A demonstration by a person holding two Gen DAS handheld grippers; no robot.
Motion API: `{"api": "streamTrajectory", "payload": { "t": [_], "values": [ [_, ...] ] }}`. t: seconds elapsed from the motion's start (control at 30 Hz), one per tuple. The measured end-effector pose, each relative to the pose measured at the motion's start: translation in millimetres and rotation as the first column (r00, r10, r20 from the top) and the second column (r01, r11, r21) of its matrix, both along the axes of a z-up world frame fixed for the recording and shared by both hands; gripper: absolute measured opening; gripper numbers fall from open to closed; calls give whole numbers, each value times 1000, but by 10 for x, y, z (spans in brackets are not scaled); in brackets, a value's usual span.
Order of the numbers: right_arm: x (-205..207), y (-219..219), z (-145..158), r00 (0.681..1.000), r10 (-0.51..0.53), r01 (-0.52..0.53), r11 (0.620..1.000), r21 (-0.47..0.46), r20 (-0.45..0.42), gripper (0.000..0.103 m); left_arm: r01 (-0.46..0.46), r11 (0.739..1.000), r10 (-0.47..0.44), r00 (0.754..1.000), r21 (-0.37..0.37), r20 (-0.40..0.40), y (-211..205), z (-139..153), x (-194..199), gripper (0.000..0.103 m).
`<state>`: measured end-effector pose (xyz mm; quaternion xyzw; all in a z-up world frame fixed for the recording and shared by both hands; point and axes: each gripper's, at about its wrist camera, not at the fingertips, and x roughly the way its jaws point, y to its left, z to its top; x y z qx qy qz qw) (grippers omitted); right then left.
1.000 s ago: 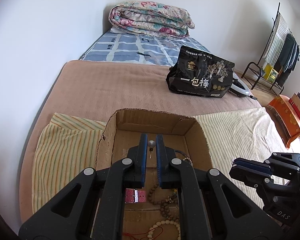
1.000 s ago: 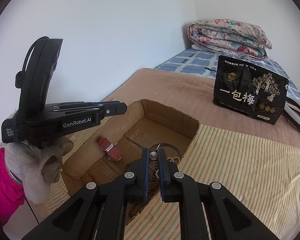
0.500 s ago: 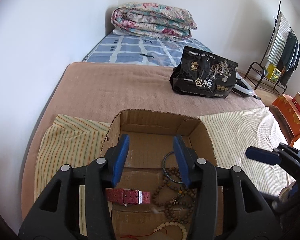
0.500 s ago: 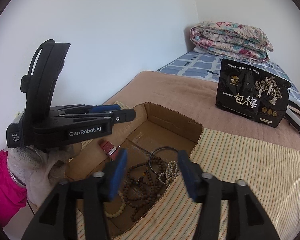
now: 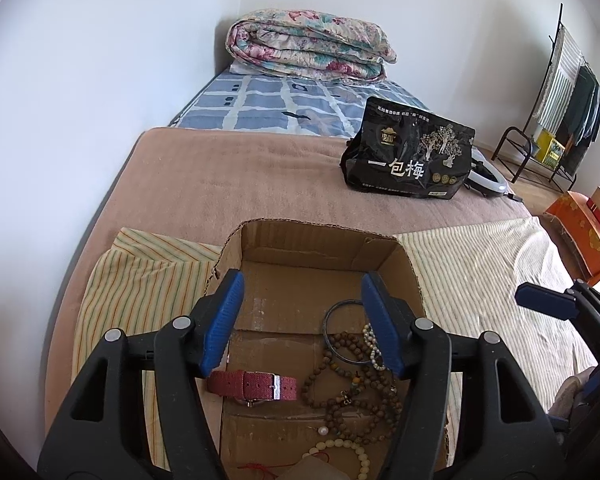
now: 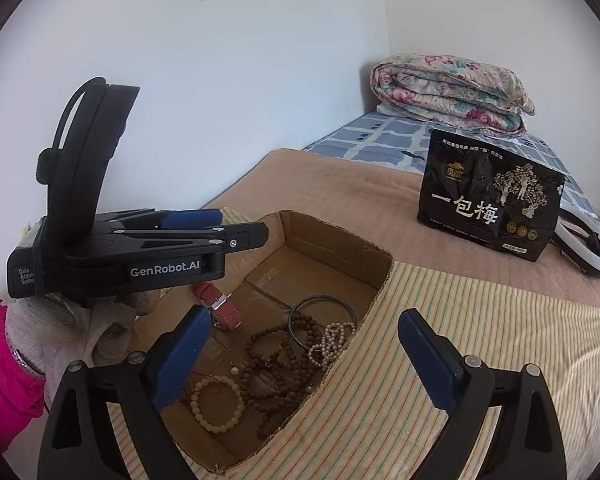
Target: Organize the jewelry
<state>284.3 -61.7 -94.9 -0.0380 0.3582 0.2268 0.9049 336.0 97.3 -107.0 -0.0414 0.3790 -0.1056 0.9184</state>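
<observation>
An open cardboard box (image 5: 320,240) (image 6: 340,244) sits on the bed. Inside lie a red watch strap (image 5: 252,385) (image 6: 220,306), a dark bangle (image 5: 342,334) (image 6: 320,316), brown bead strings (image 5: 356,404) (image 6: 276,364), a pale bead bracelet (image 5: 352,452) (image 6: 216,406), a small white bead string (image 6: 332,340) and a pearl earring (image 5: 322,431). My left gripper (image 5: 302,322) (image 6: 236,226) is open and empty above the box. My right gripper (image 6: 304,360) is open and empty over the box's right edge; one of its fingertips (image 5: 546,302) shows in the left wrist view.
The box rests on a striped cloth (image 6: 440,320) over a brown blanket (image 5: 240,176). A black snack bag (image 5: 410,160) (image 6: 488,204) stands further back, with a folded floral quilt (image 5: 312,50) behind it. A clothes rack (image 5: 560,100) and an orange box (image 5: 580,232) stand right of the bed.
Both grippers were shut, each on a small pearl earring; they opened and now hold nothing. The left gripper drew back slightly over the box.
</observation>
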Motion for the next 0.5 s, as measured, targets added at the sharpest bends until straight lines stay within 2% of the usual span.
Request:
{"api": "streamTrajectory", "payload": {
  "t": [0.23,0.37,0.5],
  "values": [
    [-80,-62,115,999,-37,38,999,-6,22,103,-11,1000,11,1000,-2,27,-22,127,-139,68],
    [-151,-72,192,998,-41,41,999,-10,37,103,-6,1000,5,999,23,53,-70,240,-258,69],
    [-226,-94,264,998,-43,43,999,-12,52,103,-18,999,15,996,34,82,-88,363,-381,76]
  ]
}}
